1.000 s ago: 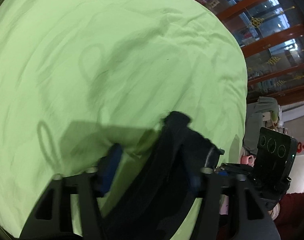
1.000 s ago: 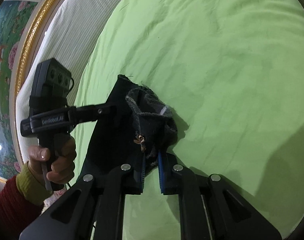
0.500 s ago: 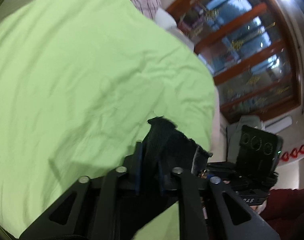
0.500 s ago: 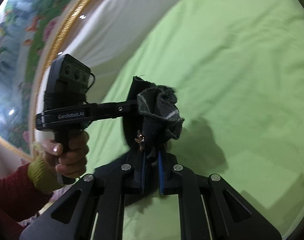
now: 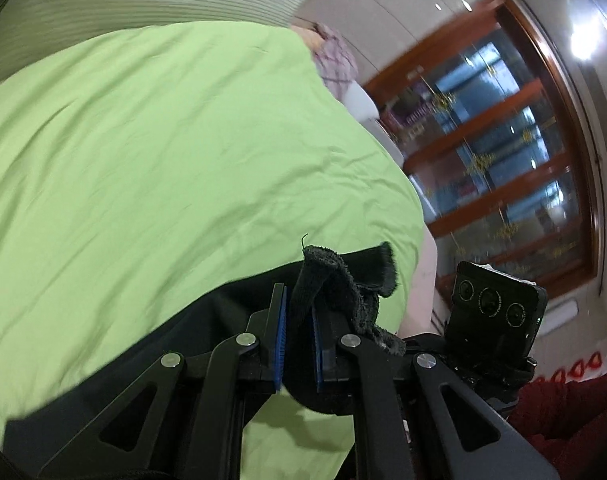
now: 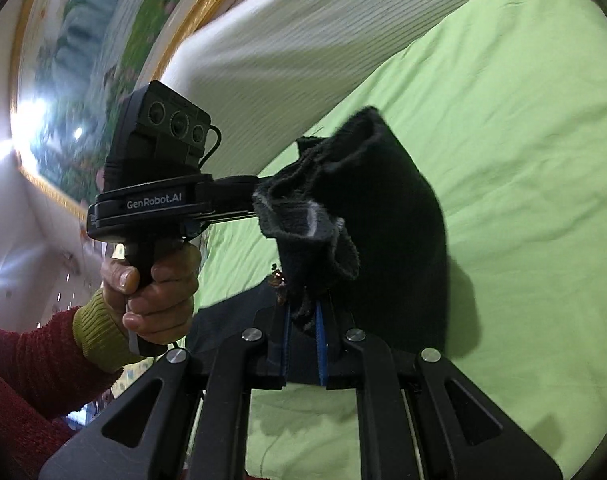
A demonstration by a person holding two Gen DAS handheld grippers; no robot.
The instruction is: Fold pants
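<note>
Black pants point(image 5: 335, 280) hang lifted above a green bed sheet point(image 5: 163, 160). My left gripper point(image 5: 299, 320) is shut on the pants' waistband edge, cloth bunched between its blue pads. My right gripper point(image 6: 303, 320) is shut on the other part of the waistband point(image 6: 363, 220), near a small brass zipper pull point(image 6: 277, 278). The left gripper also shows in the right wrist view point(image 6: 239, 196), held by a hand in a red sleeve, its tip buried in the cloth. The rest of the pants hangs below, mostly hidden by the grippers.
A white striped headboard cushion point(image 6: 303, 40) borders the sheet. A gold-framed painting point(image 6: 83, 40) hangs behind it. A wooden glass cabinet point(image 5: 503, 160) stands past the bed's far edge, and a plaid pillow point(image 5: 335, 60) lies at the sheet's corner.
Both grippers have risen and tilted up with the pants. The left gripper closed on the cloth a second ago and has stayed shut since. More of the room now shows.
</note>
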